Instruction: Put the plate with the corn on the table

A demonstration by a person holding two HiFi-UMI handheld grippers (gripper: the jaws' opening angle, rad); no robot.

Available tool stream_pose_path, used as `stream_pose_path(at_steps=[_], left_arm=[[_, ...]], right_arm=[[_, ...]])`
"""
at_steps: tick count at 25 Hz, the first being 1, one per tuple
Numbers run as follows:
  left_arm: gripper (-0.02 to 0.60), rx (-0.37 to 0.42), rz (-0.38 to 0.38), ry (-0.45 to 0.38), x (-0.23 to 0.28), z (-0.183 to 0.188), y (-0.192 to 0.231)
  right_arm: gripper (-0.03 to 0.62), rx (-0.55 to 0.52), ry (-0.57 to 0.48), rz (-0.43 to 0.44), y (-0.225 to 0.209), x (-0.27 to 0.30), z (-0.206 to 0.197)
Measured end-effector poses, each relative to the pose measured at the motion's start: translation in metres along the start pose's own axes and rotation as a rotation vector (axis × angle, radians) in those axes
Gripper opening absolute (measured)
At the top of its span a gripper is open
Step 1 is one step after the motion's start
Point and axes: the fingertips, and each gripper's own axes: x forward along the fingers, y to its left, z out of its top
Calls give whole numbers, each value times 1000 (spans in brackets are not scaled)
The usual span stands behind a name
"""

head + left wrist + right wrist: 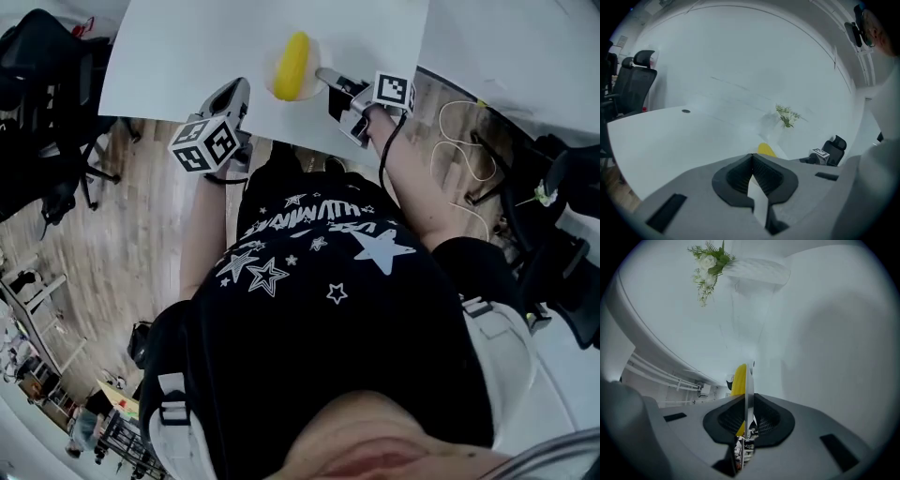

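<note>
The right claw (325, 77) grips the plate (314, 54) by its rim, corn cob (292, 66) aboard, close to the bench's (178, 56) near edge. The left claw (238, 92) hangs closed and empty just beside it, with wide white bench beyond.

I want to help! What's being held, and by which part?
The right gripper holds the plate by its rim, corn on it; the left gripper holds nothing.
</note>
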Motion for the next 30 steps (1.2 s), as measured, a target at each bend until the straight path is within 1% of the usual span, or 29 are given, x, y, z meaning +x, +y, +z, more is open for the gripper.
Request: stream_pose_path(at_steps=[2,6,10,15,21,30], left_arm=[[6,16,-41,36,10,2,9],[6,21,-97,86,32,11,34],[6,41,-147,129,57,14,47],[6,52,-205,186,83,14,63],[6,85,-279,232,108,14,62],[6,103,-344,279,129,8,60]], right_arm=[[36,12,-47,-4,-4,4,2],[35,16,-113,-25,-9,18,15],[35,8,-154,-59,-19,23,27],[35,19,-202,-80,-30,33,39],[35,31,-257,-102,-43,30,44],[35,71,-321,-125,-56,24,45]])
